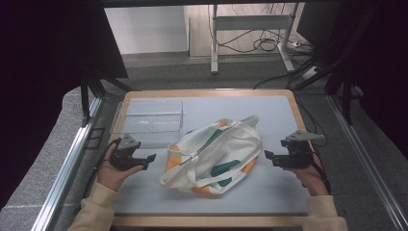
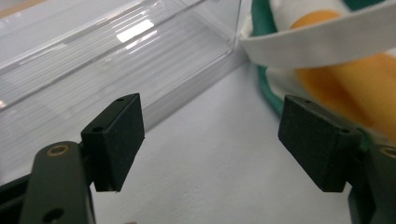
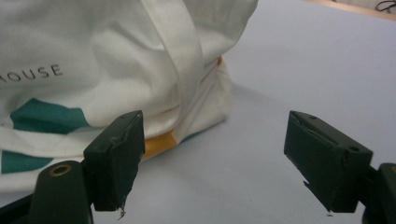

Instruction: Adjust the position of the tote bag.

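Note:
A crumpled white cloth bag (image 1: 214, 156) with green and orange patches lies in the middle of the pale table mat (image 1: 269, 115). My left gripper (image 1: 150, 159) rests at the mat's left, pointing at the bag, jaws wide apart with nothing between them. In the left gripper view the bag (image 2: 327, 51) sits ahead to the right of the left gripper (image 2: 212, 140). My right gripper (image 1: 269, 157) sits at the bag's right side, open and empty. The right gripper view shows the bag (image 3: 107, 60) and its strap (image 3: 180, 51) just beyond the right gripper (image 3: 212, 158).
A clear plastic box (image 1: 149, 118) stands at the back left of the mat, just beyond the left gripper, and appears close ahead as the box (image 2: 107, 60) in the left gripper view. Metal rails (image 1: 72, 159) border the table. Cables and a stand lie on the floor behind.

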A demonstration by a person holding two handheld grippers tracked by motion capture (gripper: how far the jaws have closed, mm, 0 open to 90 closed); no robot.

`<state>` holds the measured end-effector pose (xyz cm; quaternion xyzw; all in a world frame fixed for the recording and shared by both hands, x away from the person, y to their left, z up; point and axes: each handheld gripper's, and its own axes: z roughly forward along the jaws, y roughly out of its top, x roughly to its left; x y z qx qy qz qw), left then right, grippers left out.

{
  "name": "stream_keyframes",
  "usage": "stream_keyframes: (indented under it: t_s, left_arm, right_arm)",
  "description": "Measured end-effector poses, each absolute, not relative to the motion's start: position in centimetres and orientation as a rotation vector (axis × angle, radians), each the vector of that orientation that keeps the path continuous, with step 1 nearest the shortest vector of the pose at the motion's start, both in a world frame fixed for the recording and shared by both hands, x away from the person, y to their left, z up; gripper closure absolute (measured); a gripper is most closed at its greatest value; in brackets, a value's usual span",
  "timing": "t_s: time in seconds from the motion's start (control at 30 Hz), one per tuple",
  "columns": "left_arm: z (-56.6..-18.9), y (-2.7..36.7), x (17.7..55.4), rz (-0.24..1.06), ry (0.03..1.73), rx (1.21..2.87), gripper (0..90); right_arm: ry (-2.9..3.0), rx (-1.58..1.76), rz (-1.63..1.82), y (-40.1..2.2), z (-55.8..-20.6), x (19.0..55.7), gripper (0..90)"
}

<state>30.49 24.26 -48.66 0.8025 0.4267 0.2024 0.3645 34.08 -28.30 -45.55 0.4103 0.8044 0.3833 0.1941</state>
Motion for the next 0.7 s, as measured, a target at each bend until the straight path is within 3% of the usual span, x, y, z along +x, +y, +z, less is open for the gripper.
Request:
stream_keyframes:
  t_s: [0.7]
  left_arm:
    - [-43.7, 21.9, 31.4, 0.364, 1.024, 2.094, 24.1]
  right_arm:
    - [2.233, 1.21, 1.173, -28.7, -44.8, 33.4, 23.1]
